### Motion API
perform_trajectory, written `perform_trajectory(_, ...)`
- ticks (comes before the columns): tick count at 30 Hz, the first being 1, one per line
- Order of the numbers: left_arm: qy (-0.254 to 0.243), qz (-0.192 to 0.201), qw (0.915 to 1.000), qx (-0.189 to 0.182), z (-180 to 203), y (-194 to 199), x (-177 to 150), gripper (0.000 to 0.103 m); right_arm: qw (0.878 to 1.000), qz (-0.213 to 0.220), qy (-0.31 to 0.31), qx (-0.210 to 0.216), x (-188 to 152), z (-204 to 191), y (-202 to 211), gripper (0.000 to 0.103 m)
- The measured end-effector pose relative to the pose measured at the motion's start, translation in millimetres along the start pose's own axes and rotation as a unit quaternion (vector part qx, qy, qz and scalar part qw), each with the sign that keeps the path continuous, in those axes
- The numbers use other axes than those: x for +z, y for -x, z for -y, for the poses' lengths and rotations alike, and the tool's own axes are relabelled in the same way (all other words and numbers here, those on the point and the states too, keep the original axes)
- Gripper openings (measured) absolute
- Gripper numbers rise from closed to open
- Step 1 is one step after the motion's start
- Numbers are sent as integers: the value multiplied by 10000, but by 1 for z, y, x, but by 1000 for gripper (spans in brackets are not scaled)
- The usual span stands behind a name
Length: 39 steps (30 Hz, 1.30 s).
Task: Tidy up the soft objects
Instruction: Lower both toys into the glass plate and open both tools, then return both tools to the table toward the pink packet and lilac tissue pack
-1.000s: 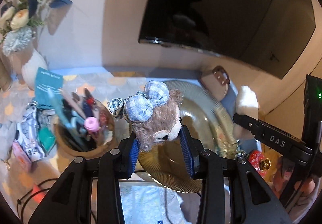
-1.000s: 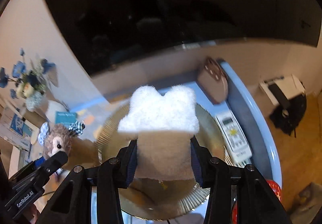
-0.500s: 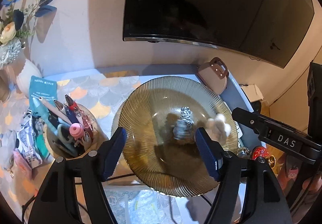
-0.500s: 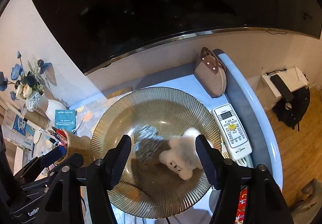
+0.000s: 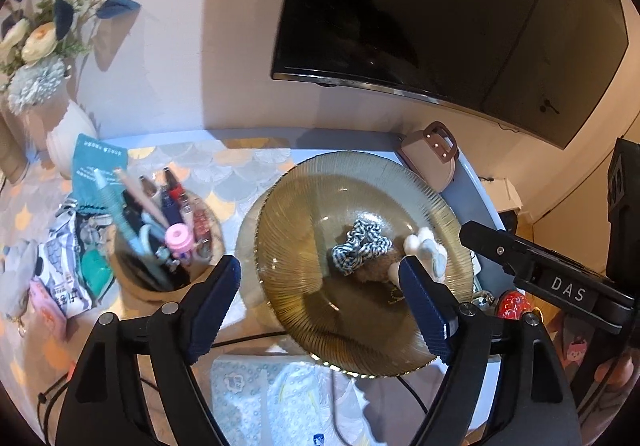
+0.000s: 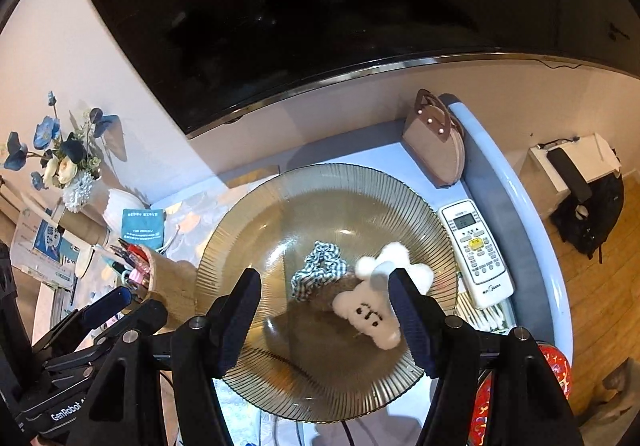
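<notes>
both my claws hang wide and empty, and the white plush [image 6: 374, 308] and brown bear [image 6: 326, 280] lie touching in the amber plate [image 6: 320, 181] just ahead of my right gripper [image 6: 324, 304], nearer it than my left gripper [image 5: 320, 304].

The ribbed glass plate [image 6: 320, 189] is a smoky amber, its rim lined with fine radiating grooves. In it, the brown plush bear [image 6: 344, 288] wears a blue-and-white gingham bow [image 6: 318, 270], and the fluffy white plush toy [image 6: 376, 310] has small black stitched features. The cloth on the table [image 5: 236, 165] carries a scallop pattern in grey, white and orange. The gripper fingers [image 6: 240, 314] have dark blue pads on black frames. The remote control [image 6: 476, 250] is white with one yellow button. The small handbag [image 6: 436, 141] is dusty pink with a brown handle.
</notes>
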State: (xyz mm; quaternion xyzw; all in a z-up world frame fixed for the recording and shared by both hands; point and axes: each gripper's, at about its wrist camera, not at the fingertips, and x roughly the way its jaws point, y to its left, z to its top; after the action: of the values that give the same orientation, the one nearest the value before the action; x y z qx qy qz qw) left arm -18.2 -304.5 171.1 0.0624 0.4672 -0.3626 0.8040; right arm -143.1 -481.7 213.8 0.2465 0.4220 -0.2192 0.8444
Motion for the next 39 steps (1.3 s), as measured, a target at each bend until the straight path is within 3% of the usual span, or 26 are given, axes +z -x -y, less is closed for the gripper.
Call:
perform_trajectory(16,210,59,9998,42,-15,16,-9,82,9996,-129,242,114,-12,-26,-5,65)
perform_trajectory(39,-320,-415,9986,-100,26,-12,-13,82,9992,-213,-240,-247,-18,14,1,65)
